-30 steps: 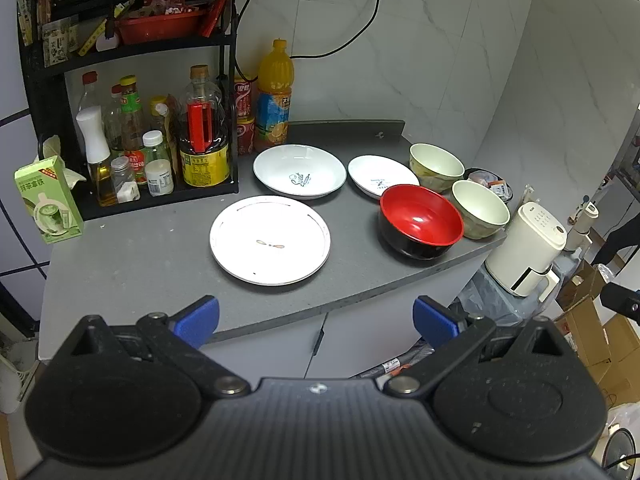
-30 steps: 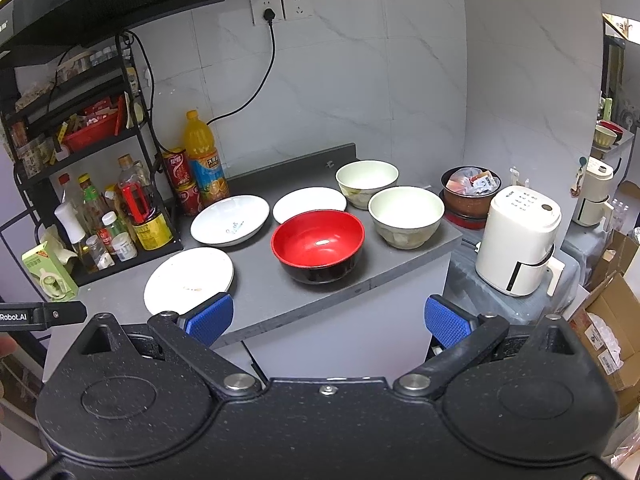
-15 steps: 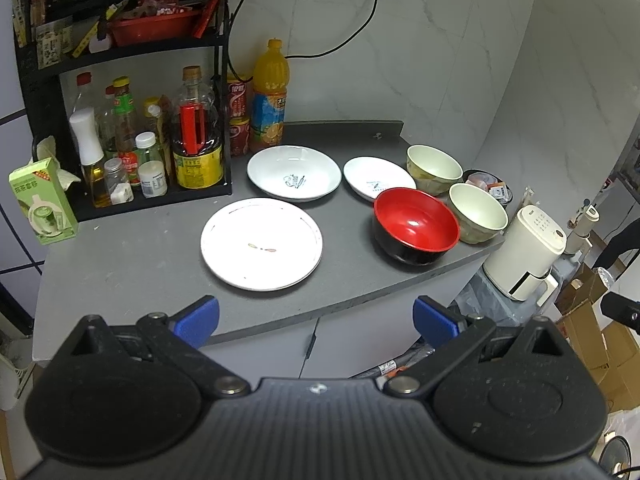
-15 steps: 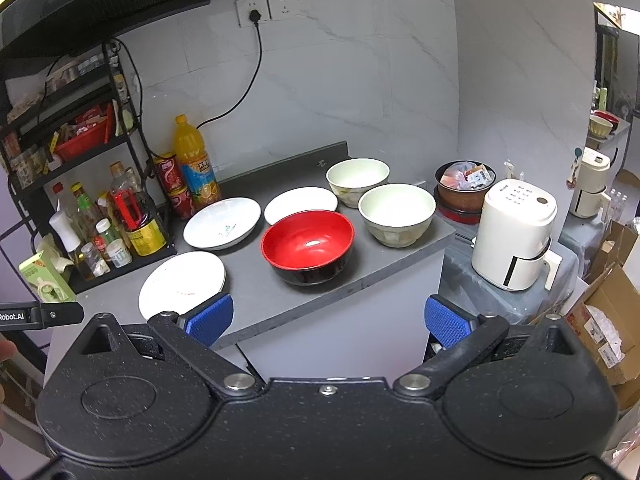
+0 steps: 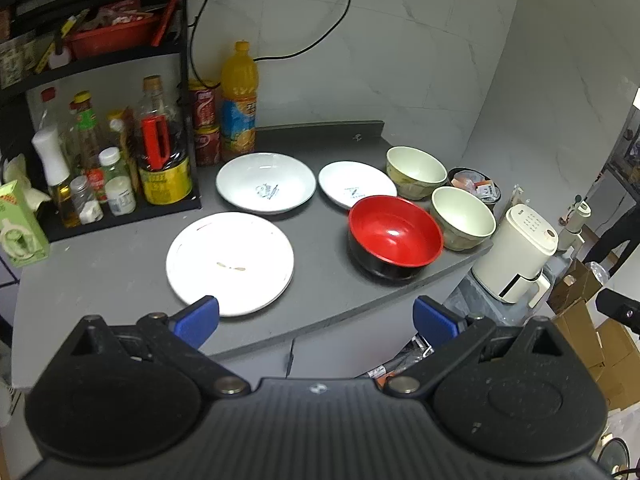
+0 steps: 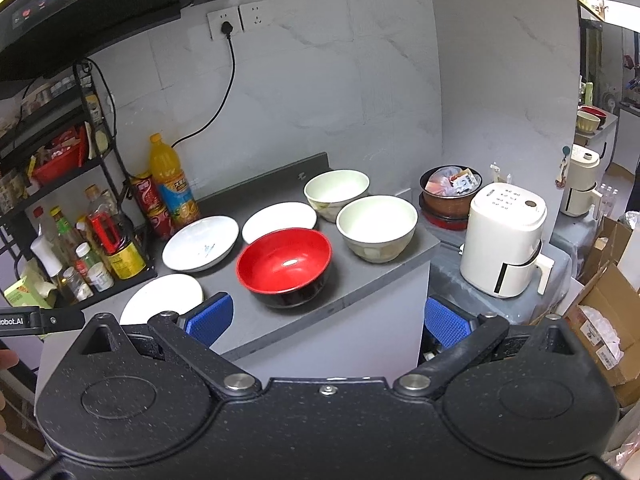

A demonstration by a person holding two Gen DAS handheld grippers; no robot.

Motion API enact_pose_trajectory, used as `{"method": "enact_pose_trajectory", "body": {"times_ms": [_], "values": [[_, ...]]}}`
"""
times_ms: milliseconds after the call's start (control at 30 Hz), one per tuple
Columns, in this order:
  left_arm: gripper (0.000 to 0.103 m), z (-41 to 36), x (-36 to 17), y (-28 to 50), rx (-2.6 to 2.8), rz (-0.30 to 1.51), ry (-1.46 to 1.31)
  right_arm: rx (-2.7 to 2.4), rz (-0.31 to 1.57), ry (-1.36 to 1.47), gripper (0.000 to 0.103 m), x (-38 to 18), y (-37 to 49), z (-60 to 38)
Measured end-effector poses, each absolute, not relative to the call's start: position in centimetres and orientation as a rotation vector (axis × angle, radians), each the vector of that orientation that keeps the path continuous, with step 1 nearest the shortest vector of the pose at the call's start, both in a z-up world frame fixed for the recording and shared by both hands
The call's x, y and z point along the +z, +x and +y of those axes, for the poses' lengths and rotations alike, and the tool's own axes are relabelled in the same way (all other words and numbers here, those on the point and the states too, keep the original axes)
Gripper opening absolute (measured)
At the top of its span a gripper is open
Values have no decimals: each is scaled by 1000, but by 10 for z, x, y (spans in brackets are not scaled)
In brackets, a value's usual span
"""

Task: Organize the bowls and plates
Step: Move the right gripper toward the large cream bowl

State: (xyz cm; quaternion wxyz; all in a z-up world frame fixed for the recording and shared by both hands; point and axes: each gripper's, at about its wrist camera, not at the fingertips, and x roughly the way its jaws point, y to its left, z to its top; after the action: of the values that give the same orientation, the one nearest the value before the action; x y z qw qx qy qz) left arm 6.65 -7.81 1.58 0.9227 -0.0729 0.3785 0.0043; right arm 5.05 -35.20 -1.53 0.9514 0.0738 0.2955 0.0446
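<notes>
On the grey counter (image 5: 120,272) three plates and three bowls lie apart, unstacked. We hold the left gripper (image 5: 316,316) and right gripper (image 6: 328,316) wide open, empty; next, probably, grasping the nearest plate (image 5: 230,262).

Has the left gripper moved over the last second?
Yes. The left gripper has advanced toward the counter: the large flat plate now sits nearer its fingers.

A tall orange juice bottle (image 5: 239,96) stands at the back of the grey counter (image 5: 100,268). At its 9 o'clock is a black metal rack (image 5: 120,208) of sauce bottles. A white plastic kettle (image 6: 505,239) stands at 3 o'clock.
</notes>
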Motion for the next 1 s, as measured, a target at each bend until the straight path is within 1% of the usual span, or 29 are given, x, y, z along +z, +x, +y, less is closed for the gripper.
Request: {"method": "enact_pose_trajectory", "body": {"times_ms": [700,1000], "values": [[102,-95,2,210,-149,772,-103,-88,582,173,103,-28,154,-351],[101,-98,-4,261,-218,793,-82,-111,611,281,103,-36,186,-350]]}}
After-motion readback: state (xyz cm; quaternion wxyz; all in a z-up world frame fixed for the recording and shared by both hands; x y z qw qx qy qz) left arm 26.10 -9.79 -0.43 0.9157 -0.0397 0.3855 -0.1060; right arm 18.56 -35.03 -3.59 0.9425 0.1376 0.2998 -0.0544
